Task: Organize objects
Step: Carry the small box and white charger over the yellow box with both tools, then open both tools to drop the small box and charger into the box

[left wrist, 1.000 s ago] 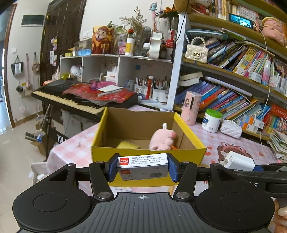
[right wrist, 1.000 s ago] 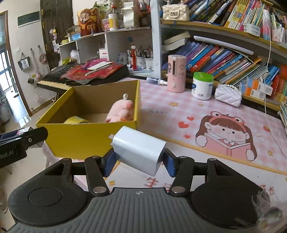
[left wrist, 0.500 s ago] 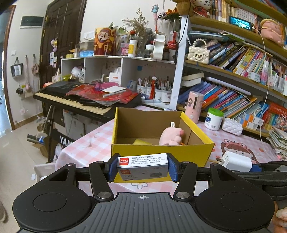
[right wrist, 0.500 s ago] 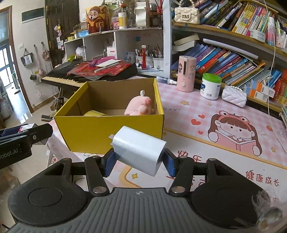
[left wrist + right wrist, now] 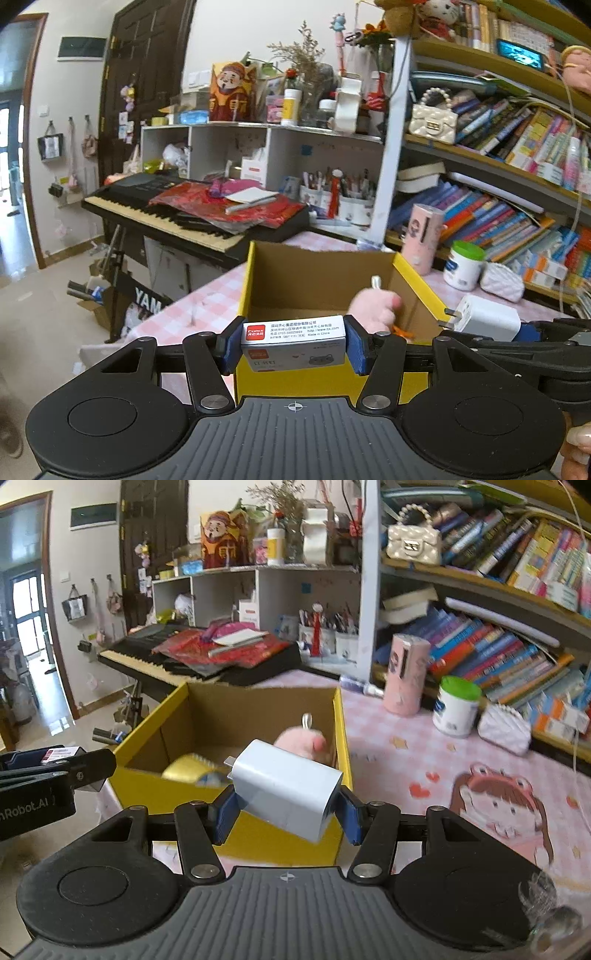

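Note:
My left gripper is shut on a small white staples box with a red label, held at the near wall of the open yellow cardboard box. My right gripper is shut on a white charger plug, held over the yellow box's near right corner. The charger also shows in the left wrist view. Inside the box lie a pink plush toy and a yellow tape roll. The left gripper shows at the left edge of the right wrist view.
The pink checked tablecloth has a cartoon girl mat. A pink cylinder, a green-lidded jar and a white quilted pouch stand before the bookshelf. A keyboard piano is behind the box.
Both grippers have moved forward to the yellow box, which looms larger. Each still holds its object.

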Demonstrator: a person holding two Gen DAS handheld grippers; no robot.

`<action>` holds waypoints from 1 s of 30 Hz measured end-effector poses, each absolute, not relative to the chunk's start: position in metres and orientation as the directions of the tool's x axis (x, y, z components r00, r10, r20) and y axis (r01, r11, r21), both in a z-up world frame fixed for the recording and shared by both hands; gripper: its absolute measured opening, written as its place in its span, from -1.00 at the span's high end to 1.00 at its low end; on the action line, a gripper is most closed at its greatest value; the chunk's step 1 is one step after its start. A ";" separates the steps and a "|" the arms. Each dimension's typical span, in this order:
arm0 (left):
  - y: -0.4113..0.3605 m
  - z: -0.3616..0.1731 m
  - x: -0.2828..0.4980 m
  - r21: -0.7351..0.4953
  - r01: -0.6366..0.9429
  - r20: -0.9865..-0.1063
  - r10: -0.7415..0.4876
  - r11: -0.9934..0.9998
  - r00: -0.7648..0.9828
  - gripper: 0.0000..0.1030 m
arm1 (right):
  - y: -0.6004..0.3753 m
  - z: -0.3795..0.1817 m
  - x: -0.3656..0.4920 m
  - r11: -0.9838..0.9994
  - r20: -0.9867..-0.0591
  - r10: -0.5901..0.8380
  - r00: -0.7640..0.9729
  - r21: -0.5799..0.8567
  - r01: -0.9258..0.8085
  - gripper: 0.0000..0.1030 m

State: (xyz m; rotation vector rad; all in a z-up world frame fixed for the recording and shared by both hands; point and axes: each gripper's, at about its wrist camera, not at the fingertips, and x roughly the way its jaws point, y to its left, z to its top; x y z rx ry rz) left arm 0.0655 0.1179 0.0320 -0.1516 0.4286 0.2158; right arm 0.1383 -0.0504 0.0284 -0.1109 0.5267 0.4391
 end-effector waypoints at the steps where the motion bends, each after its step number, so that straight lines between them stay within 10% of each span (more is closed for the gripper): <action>1: 0.118 0.032 0.069 -0.099 -0.249 -0.426 0.185 0.964 0.886 -0.03 | -0.049 0.029 0.144 0.899 -0.501 0.380 0.778 0.003 -0.438 -0.04; 30: 0.128 0.004 0.181 0.006 -0.331 -0.526 0.284 0.944 0.802 -0.03 | 0.016 -0.025 0.263 0.781 -0.652 0.409 0.639 -0.112 -0.614 -0.05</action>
